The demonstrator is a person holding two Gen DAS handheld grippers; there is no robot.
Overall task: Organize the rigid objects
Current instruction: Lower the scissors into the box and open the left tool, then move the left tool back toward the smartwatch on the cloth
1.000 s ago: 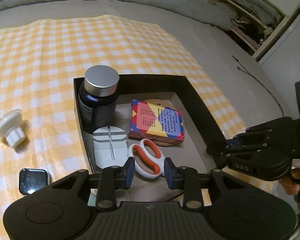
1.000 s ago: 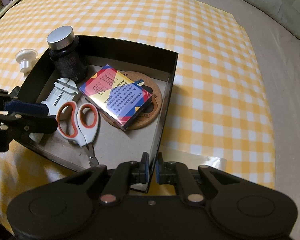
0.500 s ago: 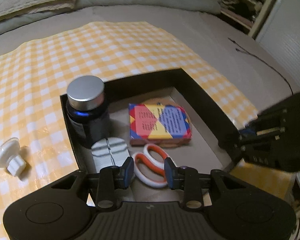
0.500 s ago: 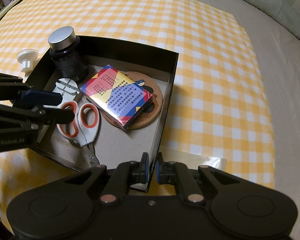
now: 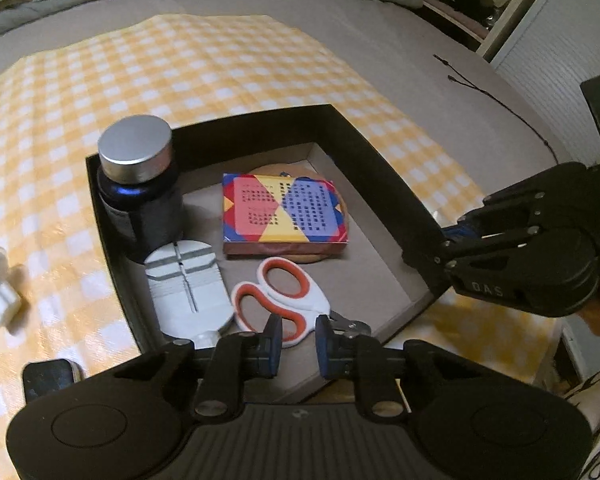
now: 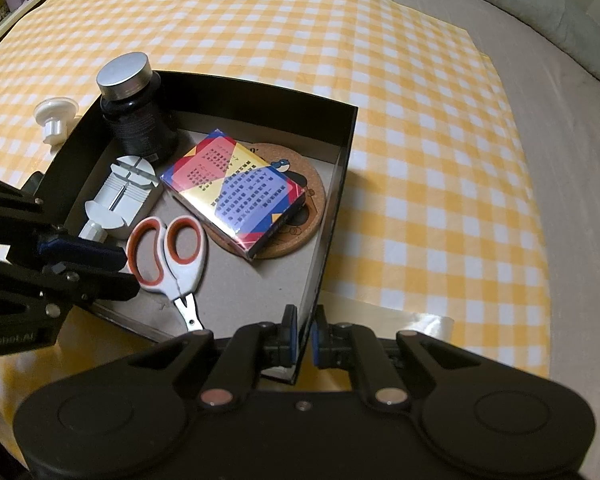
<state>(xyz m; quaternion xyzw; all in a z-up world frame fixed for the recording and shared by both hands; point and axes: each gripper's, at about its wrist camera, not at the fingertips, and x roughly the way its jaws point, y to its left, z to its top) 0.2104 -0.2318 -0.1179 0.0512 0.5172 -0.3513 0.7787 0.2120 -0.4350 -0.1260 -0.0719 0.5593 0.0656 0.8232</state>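
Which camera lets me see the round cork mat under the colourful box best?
The right wrist view: the cork coaster pokes out beside the colourful box, showing its cartoon. In the left wrist view only thin slivers peek out around the box.

Dim indoor light, fisheye-bent edges (slight motion blur)

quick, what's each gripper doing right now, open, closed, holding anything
Left gripper: has just been closing, open, nothing gripped, above the scissors.
Right gripper: shut on the black tray's wall.
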